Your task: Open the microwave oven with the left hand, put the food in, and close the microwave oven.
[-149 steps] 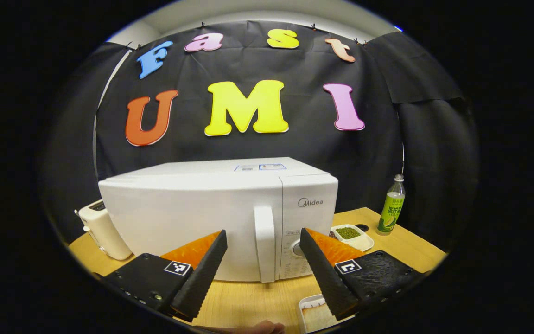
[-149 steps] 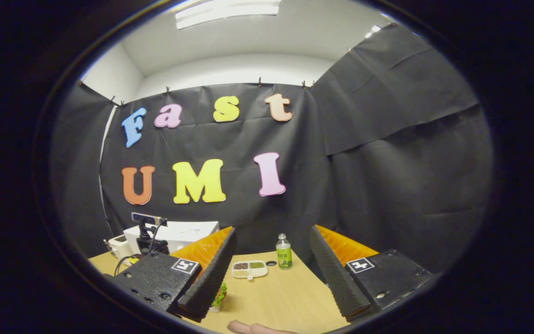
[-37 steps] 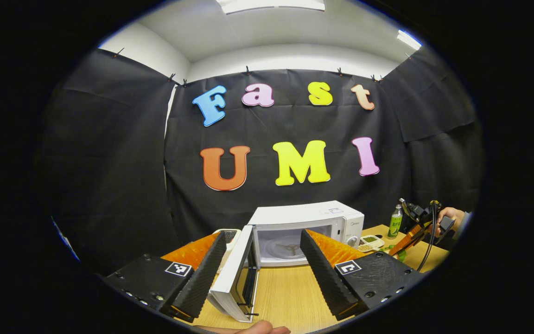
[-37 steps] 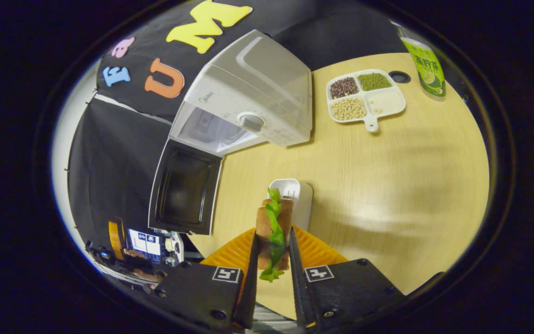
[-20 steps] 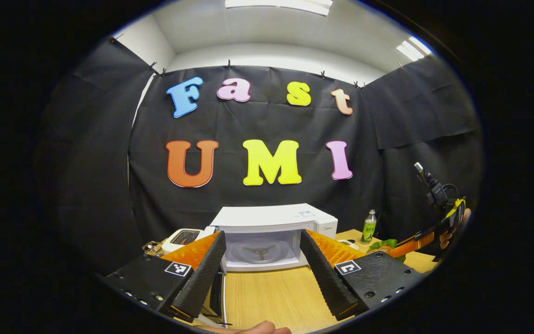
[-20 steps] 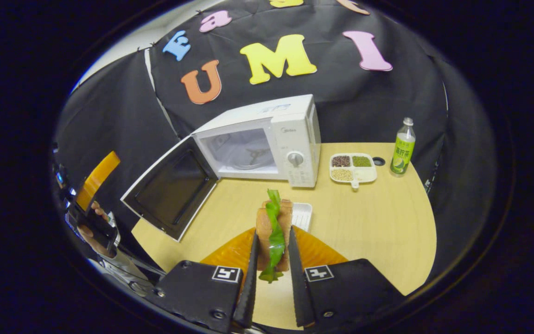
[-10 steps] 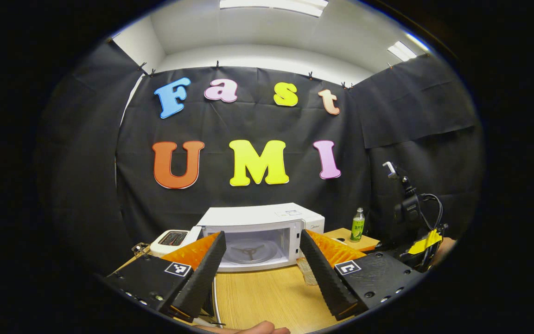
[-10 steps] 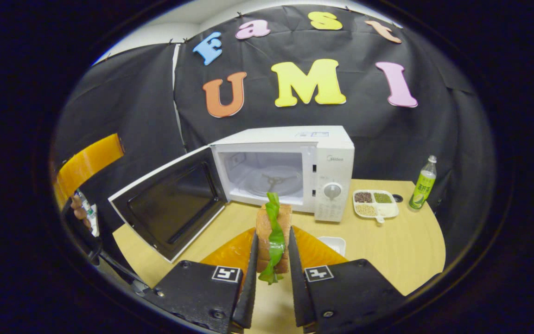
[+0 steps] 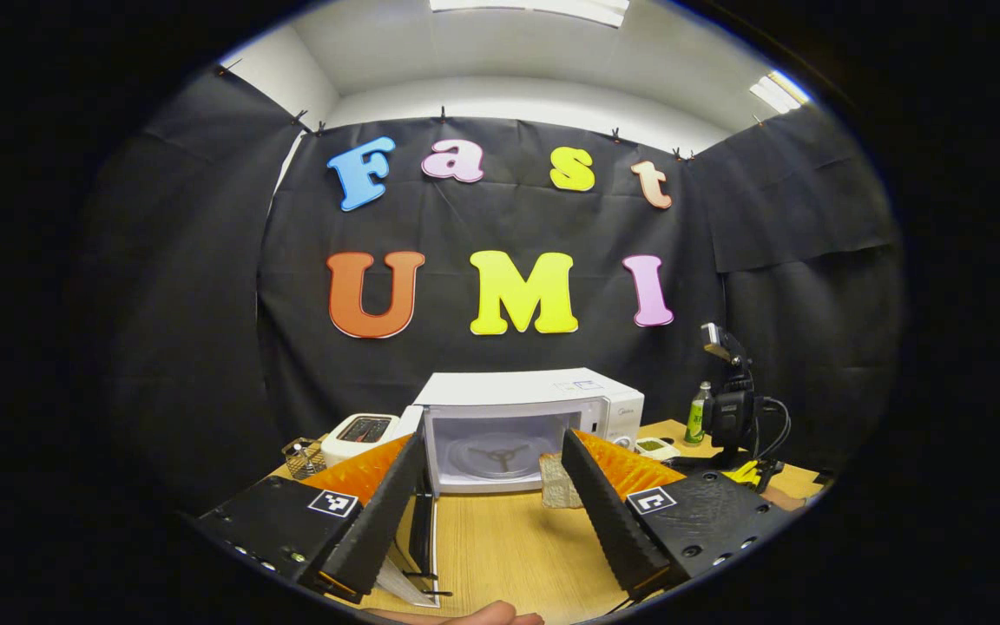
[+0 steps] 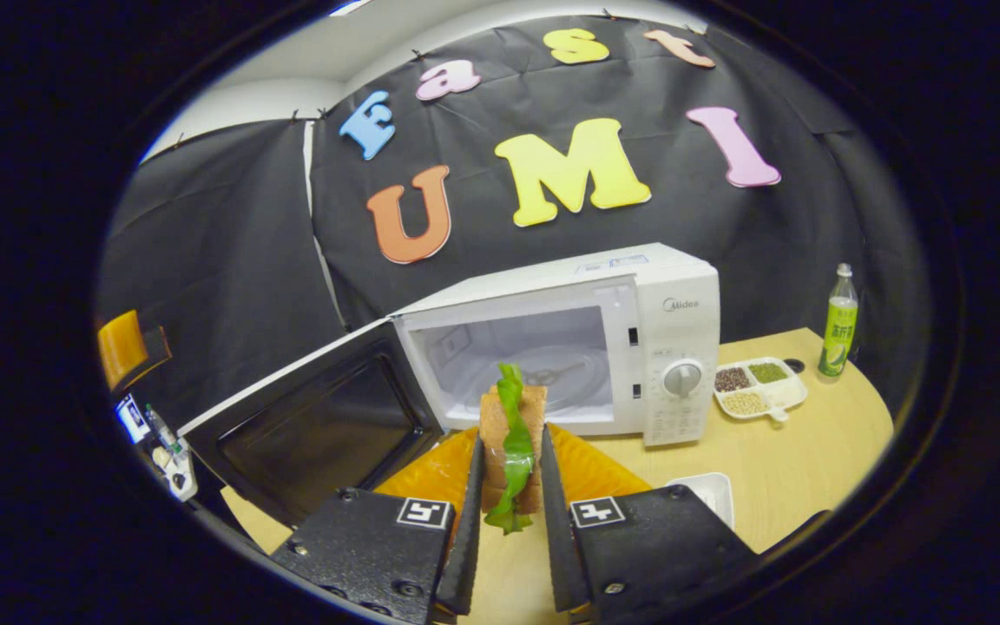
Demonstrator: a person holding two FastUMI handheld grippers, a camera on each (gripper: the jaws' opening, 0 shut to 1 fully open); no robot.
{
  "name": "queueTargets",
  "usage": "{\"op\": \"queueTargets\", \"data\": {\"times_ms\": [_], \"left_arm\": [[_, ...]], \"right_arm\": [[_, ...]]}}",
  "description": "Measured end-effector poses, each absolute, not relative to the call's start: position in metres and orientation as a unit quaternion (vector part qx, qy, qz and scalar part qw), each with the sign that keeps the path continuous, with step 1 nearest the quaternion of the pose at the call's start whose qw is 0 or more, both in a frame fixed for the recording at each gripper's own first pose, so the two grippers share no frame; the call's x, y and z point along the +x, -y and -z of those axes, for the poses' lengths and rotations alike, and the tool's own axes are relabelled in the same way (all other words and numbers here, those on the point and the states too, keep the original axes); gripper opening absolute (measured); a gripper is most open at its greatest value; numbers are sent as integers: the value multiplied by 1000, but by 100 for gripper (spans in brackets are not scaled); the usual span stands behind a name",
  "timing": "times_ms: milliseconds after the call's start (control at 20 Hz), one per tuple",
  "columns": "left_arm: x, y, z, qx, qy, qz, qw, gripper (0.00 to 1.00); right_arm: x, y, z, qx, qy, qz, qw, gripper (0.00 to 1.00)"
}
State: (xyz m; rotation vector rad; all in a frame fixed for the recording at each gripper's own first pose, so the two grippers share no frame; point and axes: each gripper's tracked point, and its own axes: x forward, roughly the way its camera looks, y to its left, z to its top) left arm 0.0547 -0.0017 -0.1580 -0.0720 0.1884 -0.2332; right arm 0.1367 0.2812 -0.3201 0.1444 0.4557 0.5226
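while held in front of the open oven, with these things in sight:
right gripper (image 10: 505,521): fingers pressed in on the sandwich from both sides, pinching it upright above the table
sandwich (image 10: 513,438): two brown bread slices with a green lettuce leaf between them, standing just before the oven's open cavity; seen from the left gripper view as a slice edge (image 9: 555,479) near the oven's front
microwave oven (image 10: 669,286): white, on the wooden table (image 10: 821,451), cavity lit and bare but for the glass turntable (image 9: 491,456)
oven door (image 10: 318,425): swung wide out on its hinge side, dark inner window facing up toward the right gripper view
control dial (image 10: 682,378): round, on the panel beside the cavity
left gripper (image 9: 493,512): fingers spread wide apart, holding nothing, aimed at the oven from farther back, door edge just beside one finger
divided dish (image 10: 760,386): white, compartments of dark, green and pale beans, beside the oven's control side
green bottle (image 10: 835,323): upright near the table's far edge, beyond the dish
small white tray (image 10: 708,490): on the table just beside the right gripper's body
toaster (image 9: 361,431): white, behind the door, next to the oven
camera mount (image 9: 730,408): black, on the right gripper as seen from the left gripper view
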Motion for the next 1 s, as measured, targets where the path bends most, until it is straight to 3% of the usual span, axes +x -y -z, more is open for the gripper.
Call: {"op": "queueTargets", "data": {"times_ms": [400,700,1000], "left_arm": [[54,-18,155,-48,-92,95,990,96],[49,-26,157,-53,-105,83,990,97],[38,-49,152,-46,-111,52,991,96]], "right_arm": [[191,-311,341,187,-219,-225,931,37],[266,-356,360,352,-209,-166,897,37],[337,-388,401,439,-207,-114,867,37]]}}
